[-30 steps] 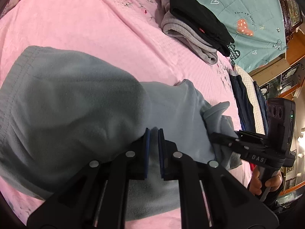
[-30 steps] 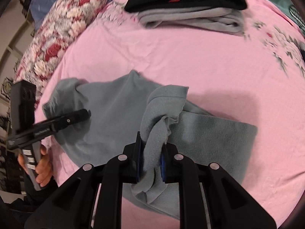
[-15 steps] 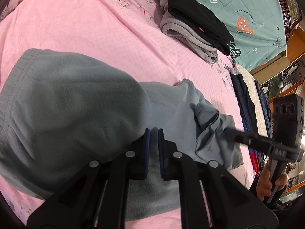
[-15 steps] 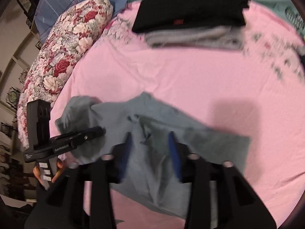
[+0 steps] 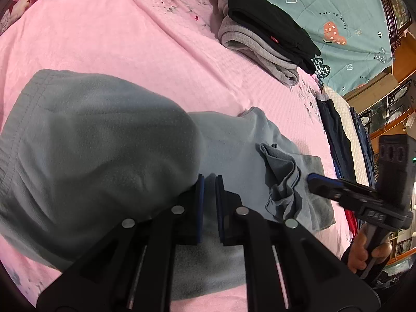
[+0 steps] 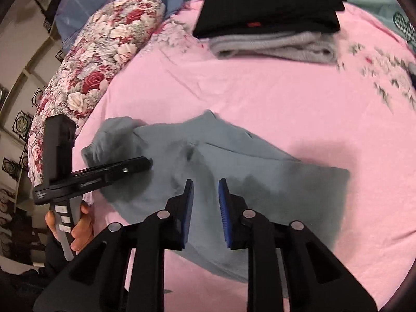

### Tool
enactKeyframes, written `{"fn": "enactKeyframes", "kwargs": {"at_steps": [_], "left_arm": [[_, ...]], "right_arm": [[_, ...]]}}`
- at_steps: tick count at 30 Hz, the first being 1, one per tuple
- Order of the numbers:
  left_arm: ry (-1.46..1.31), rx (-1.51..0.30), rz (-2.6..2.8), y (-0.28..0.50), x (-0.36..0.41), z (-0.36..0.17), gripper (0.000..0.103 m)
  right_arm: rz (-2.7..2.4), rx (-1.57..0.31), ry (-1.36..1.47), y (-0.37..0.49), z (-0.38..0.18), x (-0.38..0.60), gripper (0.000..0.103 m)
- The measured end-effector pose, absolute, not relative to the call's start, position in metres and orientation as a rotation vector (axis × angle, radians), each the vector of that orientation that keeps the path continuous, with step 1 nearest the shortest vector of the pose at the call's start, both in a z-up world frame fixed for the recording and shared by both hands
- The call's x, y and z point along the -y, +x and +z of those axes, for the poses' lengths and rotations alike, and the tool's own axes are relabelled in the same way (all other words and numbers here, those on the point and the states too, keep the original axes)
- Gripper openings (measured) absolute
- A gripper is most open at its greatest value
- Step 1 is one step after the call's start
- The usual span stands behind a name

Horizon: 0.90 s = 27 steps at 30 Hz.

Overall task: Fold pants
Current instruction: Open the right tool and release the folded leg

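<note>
Pants (image 6: pixel 215 166): one pair, grey-blue fleece, lying on the pink sheet (image 6: pixel 260 88), partly folded, with a crumpled bunch of cloth (image 5: pixel 283 179) on top near the right end.

Grippers: two. Left gripper (image 5: pixel 209 200) has its jaws narrow, a thin gap between the blue pads (image 5: pixel 200 197); a raised fold of the pants bulges against the left pad, but whether any cloth is pinched between them cannot be told from this view. Right gripper (image 6: pixel 206 208) has its jaws apart with nothing between them, hovering over the flat part of the pants; in the left wrist view its tip sits just beside the crumpled bunch.

Folded garments in the far stack: two, a black one (image 6: pixel 267 5) on top of a grey one (image 6: pixel 273 46).

Pillow (image 6: pixel 96 59): one, red and white floral, at the sheet's left edge.

Quilt (image 5: pixel 338 13): one, teal with heart prints, beyond the stack.

Dark clothes (image 5: pixel 335 132): several, count unclear, along the bed's right side.
</note>
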<state>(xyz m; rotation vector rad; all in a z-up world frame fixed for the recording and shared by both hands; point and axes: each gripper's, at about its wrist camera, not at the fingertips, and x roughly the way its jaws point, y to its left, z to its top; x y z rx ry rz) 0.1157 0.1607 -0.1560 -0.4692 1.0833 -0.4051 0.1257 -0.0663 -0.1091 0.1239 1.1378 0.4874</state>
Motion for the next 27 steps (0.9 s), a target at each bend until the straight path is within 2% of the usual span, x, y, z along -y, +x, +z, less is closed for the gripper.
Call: {"fn": "enactKeyframes", "kwargs": {"at_steps": [4,6,7,8,10,11,15,19,27], "left_arm": [[-0.47,-1.09,-0.396,0.113,-0.163,-0.152,0.009],[-0.437,-1.061,-0.362,0.104,-0.171,-0.135,0.01],[-0.441,-1.041,-0.347,0.099,-0.179,-0.126,0.015],[-0.458,-1.013,-0.326,0.092,-0.191,-0.114,0.023],[-0.484,-0.978,-0.202,0.078,-0.223,-0.094,0.077],[-0.501,-0.958,-0.144,0.07,-0.237,-0.088,0.081],[-0.686,-0.98,-0.109,0.052,-0.281,-0.09,0.081],[-0.814,-1.055,-0.159,0.05,-0.282,-0.106,0.081],[-0.771,-1.187,-0.062,0.066,-0.253,-0.136,0.08]], "right_arm": [[0.486,-1.229,0.107,0.14,-0.145,0.054,0.022],[0.472,-1.193,0.066,0.139,-0.14,0.049,0.021],[0.47,-1.188,0.056,0.137,-0.135,0.048,0.021],[0.477,-1.181,0.066,0.136,-0.132,0.052,0.021],[0.497,-1.157,0.12,0.131,-0.123,0.065,0.021],[0.499,-1.137,0.144,0.127,-0.116,0.073,0.022],[0.513,-1.055,0.2,0.106,-0.088,0.102,0.022],[0.532,-1.033,0.234,0.081,-0.081,0.123,0.027],[0.53,-1.053,0.296,0.065,-0.089,0.145,0.028]]}}
